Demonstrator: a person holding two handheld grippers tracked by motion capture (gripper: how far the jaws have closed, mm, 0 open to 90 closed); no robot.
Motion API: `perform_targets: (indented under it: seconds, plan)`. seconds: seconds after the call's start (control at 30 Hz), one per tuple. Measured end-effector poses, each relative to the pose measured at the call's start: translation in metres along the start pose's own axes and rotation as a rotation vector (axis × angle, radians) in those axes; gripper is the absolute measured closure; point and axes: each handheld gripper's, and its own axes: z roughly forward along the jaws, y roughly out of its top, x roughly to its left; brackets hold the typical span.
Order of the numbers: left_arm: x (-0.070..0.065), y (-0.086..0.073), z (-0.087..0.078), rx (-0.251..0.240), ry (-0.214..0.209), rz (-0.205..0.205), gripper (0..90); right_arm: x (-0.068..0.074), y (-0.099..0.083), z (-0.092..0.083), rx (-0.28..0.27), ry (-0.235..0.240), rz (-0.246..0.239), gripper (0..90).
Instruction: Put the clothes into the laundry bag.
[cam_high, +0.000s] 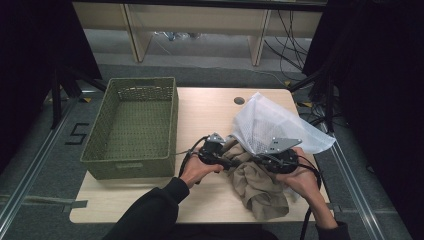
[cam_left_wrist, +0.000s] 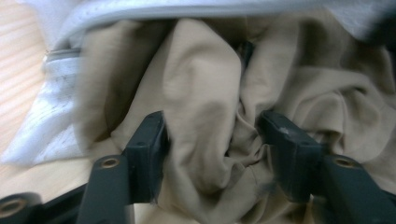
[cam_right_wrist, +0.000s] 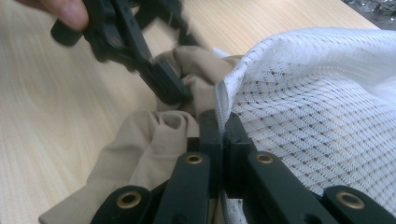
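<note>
A white mesh bag (cam_high: 272, 122) lies at the right of the table, with a tan cloth (cam_high: 260, 190) spilling out of its mouth toward the front edge. My left gripper (cam_high: 231, 150) reaches in from the left, and its jaws squeeze a bunched fold of the tan cloth (cam_left_wrist: 201, 84) right at the bag's grey rim (cam_left_wrist: 51, 116). My right gripper (cam_right_wrist: 223, 126) is shut on the zipped edge of the mesh bag (cam_right_wrist: 317, 102) and holds it up over the cloth (cam_right_wrist: 149, 140). One finger (cam_right_wrist: 163, 79) of the left gripper presses into the cloth just beyond.
A green woven basket (cam_high: 172, 120) stands on the left half of the wooden table (cam_high: 205, 115). A small round hole (cam_high: 239, 100) sits near the table's far edge. Dark curtains, cables and shelf legs lie beyond the table.
</note>
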Motion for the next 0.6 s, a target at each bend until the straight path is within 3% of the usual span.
perform_targets:
  seconds: [0.07, 0.1, 0.13, 0.2, 0.23, 0.3, 0.33, 0.47, 0.5, 0.57, 0.6]
  plan:
    - [-0.013, 0.004, -0.005, 0.012, 0.023, 0.055, 66.5, -0.002, 0.000, 0.000, -0.001, -0.014, -0.003, 89.7]
    - [-0.021, 0.005, -0.007, 0.018, 0.039, 0.058, 74.7, -0.002, 0.000, 0.000, -0.005, -0.013, -0.011, 89.8]
    - [-0.029, 0.005, -0.008, 0.019, 0.032, 0.052, 78.0, -0.003, 0.000, 0.001, -0.009, -0.009, -0.015, 89.8]
    - [-0.047, 0.001, -0.010, 0.031, -0.021, 0.062, 80.2, -0.002, 0.001, 0.002, -0.009, -0.004, -0.022, 89.8]
    - [-0.057, -0.001, -0.011, 0.045, -0.019, 0.072, 80.1, -0.001, 0.000, 0.002, -0.001, -0.008, -0.010, 89.8]
    - [-0.068, -0.006, -0.011, 0.049, -0.040, 0.102, 78.3, 0.001, 0.000, 0.003, -0.001, 0.002, -0.028, 89.8]
    - [-0.071, -0.007, -0.011, 0.040, -0.049, 0.068, 76.6, 0.003, -0.001, 0.003, 0.003, 0.004, -0.030, 89.8]
    - [-0.070, -0.006, -0.024, 0.038, -0.024, 0.115, 64.7, 0.006, -0.004, 0.004, 0.009, 0.004, -0.034, 89.8]
    - [-0.067, -0.006, -0.030, 0.020, -0.031, 0.093, 58.9, 0.007, -0.006, 0.003, 0.019, 0.004, -0.017, 89.8]
    - [-0.058, -0.004, -0.044, -0.003, 0.007, 0.053, 48.0, 0.004, -0.009, 0.003, 0.013, 0.019, -0.032, 89.8]
    - [-0.051, -0.003, -0.051, -0.019, 0.029, 0.036, 44.9, 0.005, -0.009, 0.002, 0.007, 0.010, -0.004, 89.8]
